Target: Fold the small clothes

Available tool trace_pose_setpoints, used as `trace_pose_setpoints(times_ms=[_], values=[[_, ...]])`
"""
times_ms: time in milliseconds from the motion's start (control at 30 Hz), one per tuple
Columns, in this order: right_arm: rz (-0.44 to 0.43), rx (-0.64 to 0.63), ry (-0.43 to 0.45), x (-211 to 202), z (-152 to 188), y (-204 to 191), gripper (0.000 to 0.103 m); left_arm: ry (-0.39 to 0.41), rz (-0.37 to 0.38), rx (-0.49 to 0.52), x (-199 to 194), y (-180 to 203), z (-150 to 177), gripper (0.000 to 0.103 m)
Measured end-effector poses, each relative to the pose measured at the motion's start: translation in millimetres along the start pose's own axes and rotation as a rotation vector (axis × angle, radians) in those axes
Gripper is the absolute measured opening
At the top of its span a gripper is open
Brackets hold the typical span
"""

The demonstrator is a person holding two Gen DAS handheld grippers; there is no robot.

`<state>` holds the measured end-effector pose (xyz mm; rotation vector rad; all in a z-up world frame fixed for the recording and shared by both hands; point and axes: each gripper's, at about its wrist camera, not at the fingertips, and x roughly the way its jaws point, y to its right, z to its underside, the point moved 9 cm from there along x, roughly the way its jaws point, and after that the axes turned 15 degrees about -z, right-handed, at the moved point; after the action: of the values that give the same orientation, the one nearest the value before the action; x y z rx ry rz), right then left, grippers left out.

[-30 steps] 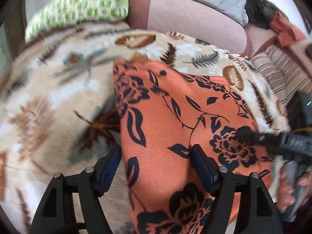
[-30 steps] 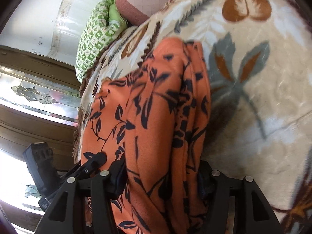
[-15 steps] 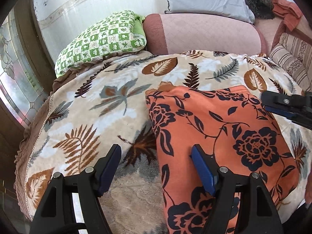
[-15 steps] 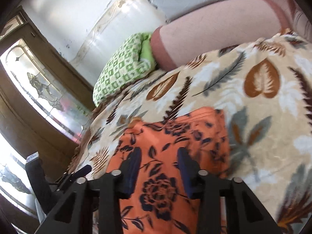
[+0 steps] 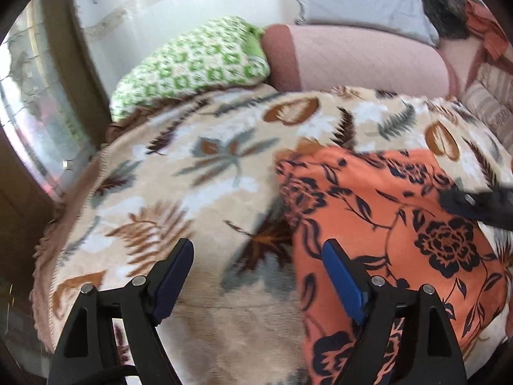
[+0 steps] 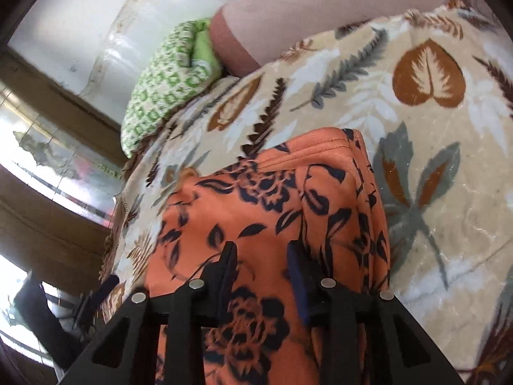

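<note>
Left gripper (image 5: 258, 272) hangs over the leaf-print blanket (image 5: 198, 173) on the bed; its fingers (image 5: 174, 269) stand wide apart and are opening further, with only blanket between them and nothing held; the left-hand finger is clear of the cloth altogether, while the right-hand finger sits at the near left border of the orange floral garment (image 5: 384, 224), seemingly above that border, though contact cannot be told; the garment lies flat on the blanket, to the right of this gripper's centre line, already folded into a compact block, its long axis running from the near edge of the bed away towards the pink bolster (image 5: 362, 61) and the green patterned pillow (image 5: 192, 73) beyond; right gripper (image 6: 263, 256) is placed squarely over the same garment (image 6: 256, 199), fingers (image 6: 226, 263) narrowed and closing, orange cloth visible between them, yet no pinched ridge of fabric shows, so it is judged not gripping; the garment's layered right edge lies just right of these fingers and its hemmed far end straight ahead; judgement: the right hand is the nearer and better placed for any further fold; the left must shift rightward to meet the cloth
</note>
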<state>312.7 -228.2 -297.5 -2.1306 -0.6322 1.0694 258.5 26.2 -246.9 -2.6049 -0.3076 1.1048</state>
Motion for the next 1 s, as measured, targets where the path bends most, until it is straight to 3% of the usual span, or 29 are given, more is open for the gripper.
trace_pose_setpoints(times_ms=[167, 300, 500, 600, 800, 1000], values=[[0.000, -0.126, 0.008, -35.4, 21.3, -29.0, 0.036, 0.075, -0.103, -0.113, -28.3, -52.9, -8.3, 0.084], [0.012, -0.175, 0.029, -56.1, 39.4, -40.0, 0.036, 0.089, -0.152, -0.179, -45.7, -89.3, -4.8, 0.084], [0.212, -0.207, -0.098, -37.8, 78.2, -14.2, 0.037, 0.132, -0.204, -0.224, -76.6, -125.1, -6.7, 0.084], [0.269, -0.282, -0.100, -38.6, 81.1, -23.2, 0.037, 0.157, -0.208, -0.237, -93.4, -133.3, -9.0, 0.084], [0.184, -0.261, -0.011, -64.8, 87.8, -49.9, 0.037, 0.197, -0.212, -0.244, -121.4, -141.7, -12.6, 0.084], [0.156, -0.369, 0.062, -97.0, 93.5, -95.2, 0.037, 0.224, -0.218, -0.265, -144.8, -150.6, -15.6, 0.084]])
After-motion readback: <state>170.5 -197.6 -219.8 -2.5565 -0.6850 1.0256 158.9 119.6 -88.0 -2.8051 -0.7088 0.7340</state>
